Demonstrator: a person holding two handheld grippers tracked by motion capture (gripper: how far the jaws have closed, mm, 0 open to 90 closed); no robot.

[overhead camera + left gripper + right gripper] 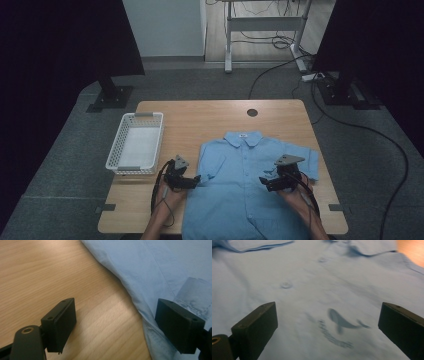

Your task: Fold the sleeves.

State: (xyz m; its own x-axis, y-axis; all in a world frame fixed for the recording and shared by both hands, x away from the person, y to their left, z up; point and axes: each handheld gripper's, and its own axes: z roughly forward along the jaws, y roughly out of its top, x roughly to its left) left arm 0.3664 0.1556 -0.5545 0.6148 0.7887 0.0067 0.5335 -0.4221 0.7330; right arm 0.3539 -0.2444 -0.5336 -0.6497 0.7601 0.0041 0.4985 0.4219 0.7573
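A light blue short-sleeved shirt (245,185) lies flat and face up on the wooden table (200,120), collar toward the far side. My left gripper (195,180) sits at the shirt's left edge, just under the left sleeve. Its jaws are open, one over bare wood and one over the shirt's side seam (140,302). My right gripper (264,184) hovers over the shirt's right chest with its jaws open. Between them I see a small dark whale print (342,321) and, farther off, a button (286,285) on the placket. Nothing is held.
A white perforated basket (135,142) stands at the table's left side, holding nothing. A round cable hole (252,112) is near the far edge. Cables and stand feet lie on the floor beyond the table.
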